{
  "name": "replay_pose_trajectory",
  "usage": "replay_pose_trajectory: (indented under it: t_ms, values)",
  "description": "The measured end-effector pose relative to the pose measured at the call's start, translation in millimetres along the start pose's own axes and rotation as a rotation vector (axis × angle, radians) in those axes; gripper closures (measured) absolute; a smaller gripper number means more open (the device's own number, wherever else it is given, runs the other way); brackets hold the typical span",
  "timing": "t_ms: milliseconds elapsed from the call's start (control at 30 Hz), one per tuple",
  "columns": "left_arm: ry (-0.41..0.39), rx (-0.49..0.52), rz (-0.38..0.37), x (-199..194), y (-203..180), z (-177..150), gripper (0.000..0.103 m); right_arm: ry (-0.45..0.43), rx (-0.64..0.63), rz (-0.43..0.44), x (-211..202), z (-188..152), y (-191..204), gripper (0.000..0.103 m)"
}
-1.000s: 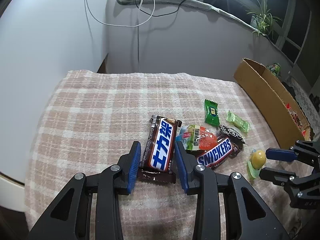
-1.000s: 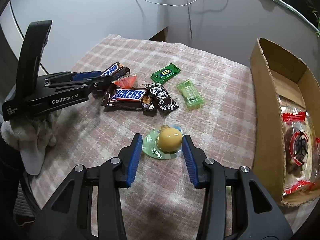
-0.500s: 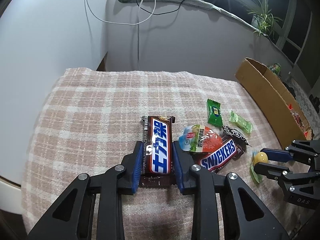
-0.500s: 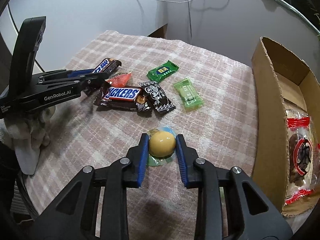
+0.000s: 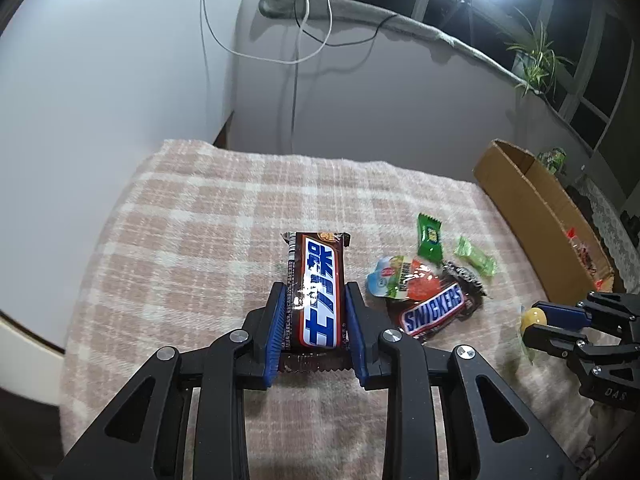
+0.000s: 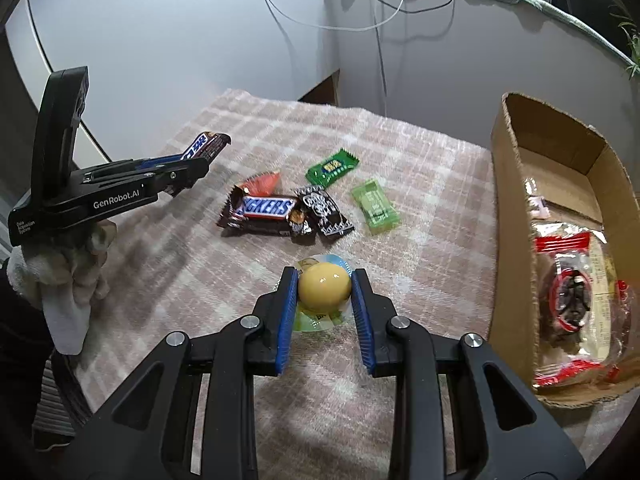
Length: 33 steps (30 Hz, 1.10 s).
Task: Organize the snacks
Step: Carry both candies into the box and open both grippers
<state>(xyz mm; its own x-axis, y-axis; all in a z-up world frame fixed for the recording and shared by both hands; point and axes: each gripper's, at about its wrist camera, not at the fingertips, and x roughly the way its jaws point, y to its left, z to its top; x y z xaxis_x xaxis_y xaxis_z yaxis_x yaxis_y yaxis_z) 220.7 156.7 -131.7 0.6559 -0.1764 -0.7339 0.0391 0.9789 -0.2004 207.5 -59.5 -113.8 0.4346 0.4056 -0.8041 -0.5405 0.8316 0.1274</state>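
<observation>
My left gripper (image 5: 315,300) is shut on a brown chocolate bar (image 5: 316,280) with blue and white lettering, lifted off the plaid cloth; the same bar (image 6: 204,146) pokes out of that gripper (image 6: 188,168) in the right wrist view. My right gripper (image 6: 325,284) is shut on a yellow jelly cup (image 6: 325,286) with a round foil lid, just above the cloth. That cup (image 5: 532,318) and gripper (image 5: 534,322) appear at the right edge of the left wrist view. On the cloth lie a Snickers bar (image 6: 264,210), a black candy (image 6: 324,212) and two green candies (image 6: 332,166) (image 6: 376,206).
An open cardboard box (image 6: 500,184) stands at the right of the cloth, holding a red and clear snack bag (image 6: 576,300). A red and green jelly pack (image 5: 400,278) lies beside the Snickers bar (image 5: 436,312). A gloved hand (image 6: 64,276) holds the left gripper. Walls stand behind the table.
Both grippers closed: the left onto the chocolate bar, the right onto the yellow jelly cup. Both snacks have since lifted slightly off the cloth.
</observation>
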Motion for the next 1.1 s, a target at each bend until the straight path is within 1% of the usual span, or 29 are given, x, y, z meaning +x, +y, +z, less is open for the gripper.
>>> replay_pose_trajectory:
  t_ms: [167,433,633,800,1100]
  values:
    - [-0.027,0.013,-0.004,-15,-9,6,0.076,-0.037,0.003,0.009,-20,3,-4,0.075]
    - [-0.060,0.037,-0.039,-28,-36,15,0.076,-0.088,0.019,0.005,-49,5,-22,0.075]
    - [-0.067,0.069,-0.065,-29,-66,24,0.076,-0.118,0.040,-0.019,-71,3,-47,0.075]
    - [-0.064,0.098,-0.091,-24,-96,32,0.076,-0.137,0.064,-0.048,-89,1,-75,0.075]
    - [-0.055,0.135,-0.135,-8,-143,45,0.076,-0.153,0.109,-0.080,-102,1,-123,0.075]
